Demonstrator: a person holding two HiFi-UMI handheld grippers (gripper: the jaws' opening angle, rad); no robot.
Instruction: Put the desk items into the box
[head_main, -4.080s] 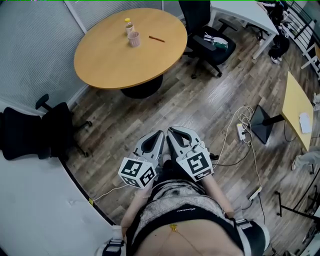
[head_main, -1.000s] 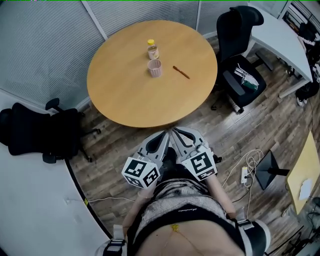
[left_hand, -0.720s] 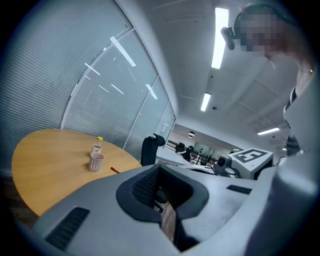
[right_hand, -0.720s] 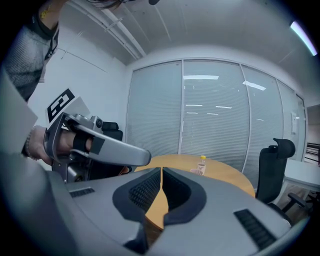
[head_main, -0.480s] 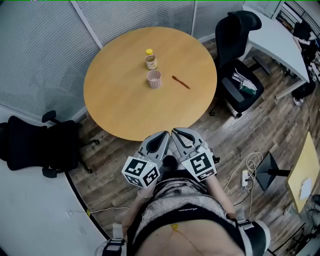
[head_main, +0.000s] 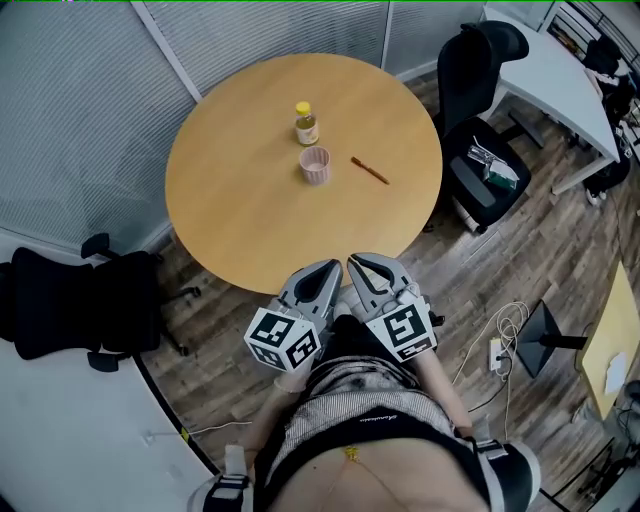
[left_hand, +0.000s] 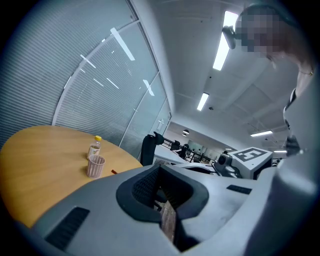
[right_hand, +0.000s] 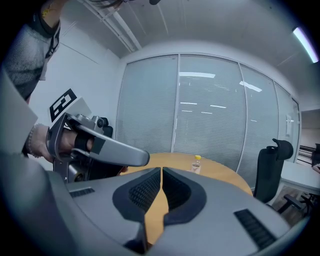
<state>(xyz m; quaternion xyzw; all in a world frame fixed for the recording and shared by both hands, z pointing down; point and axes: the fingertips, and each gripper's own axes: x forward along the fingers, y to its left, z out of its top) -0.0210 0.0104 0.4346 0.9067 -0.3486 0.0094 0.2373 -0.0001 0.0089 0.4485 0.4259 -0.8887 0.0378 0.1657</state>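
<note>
Closest in, both claws sat side by side in front of the person's body. The left gripper (head_main: 323, 270) had its jaws together, with only a thin slit low between the pads and nothing in it. The right gripper (head_main: 358, 264) was likewise closed, pads all but touching, and it held nothing. Neither touched any item. From the head view their tips lay at the near edge of the round table (head_main: 240, 210).

Three items stood on that table, all toward its middle and well apart from the claws. There was one pink ribbed cup (head_main: 315, 165) and one thin brown pen (head_main: 370, 170) lying flat just to the cup's right. One small bottle (head_main: 306, 124) with a yellow cap stood upright just beyond the cup, near it but not touching.

Around the table were two black chairs. The left chair (head_main: 70, 300) was empty, and the right chair (head_main: 470, 60) had some small things on its seat. One white desk (head_main: 545, 75) stood past the right chair.
</note>
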